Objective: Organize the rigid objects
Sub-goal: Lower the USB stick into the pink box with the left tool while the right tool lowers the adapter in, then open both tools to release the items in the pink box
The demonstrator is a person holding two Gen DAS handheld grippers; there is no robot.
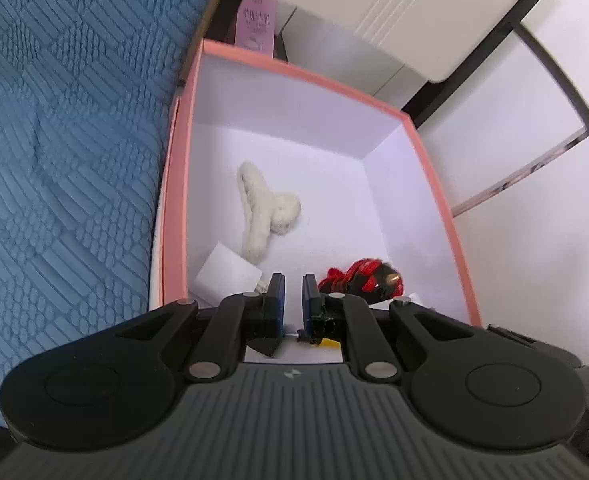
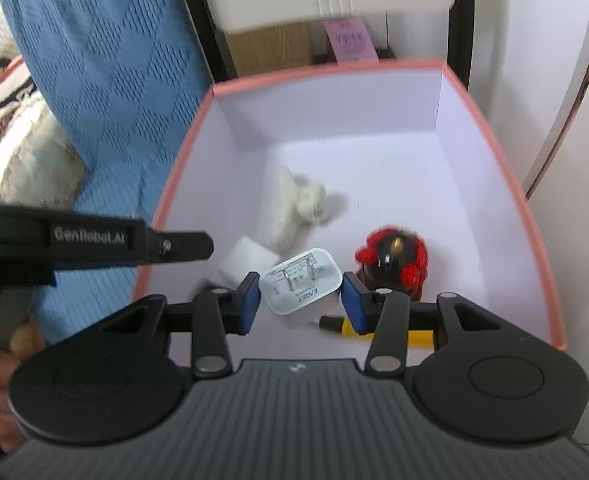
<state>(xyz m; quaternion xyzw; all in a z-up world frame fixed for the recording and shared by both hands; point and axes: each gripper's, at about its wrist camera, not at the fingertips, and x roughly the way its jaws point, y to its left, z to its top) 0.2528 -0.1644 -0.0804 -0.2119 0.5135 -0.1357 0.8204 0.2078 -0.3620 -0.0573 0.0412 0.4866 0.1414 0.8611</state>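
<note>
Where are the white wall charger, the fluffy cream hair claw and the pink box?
white wall charger point(image 2: 300, 286), right wrist view, its pronged face
fluffy cream hair claw point(image 1: 260, 210), left wrist view, its middle
pink box point(image 1: 300, 74), left wrist view, far rim

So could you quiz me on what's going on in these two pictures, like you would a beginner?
1. True or false: the right gripper holds a white charger plug over the pink box.
2. Which lies in the box? A) fluffy white hair claw B) spoon C) mug
3. Fill in: the item beside the claw, near the right wall, is red and ____.

Key: 1 true; 2 A; 3 black
</note>
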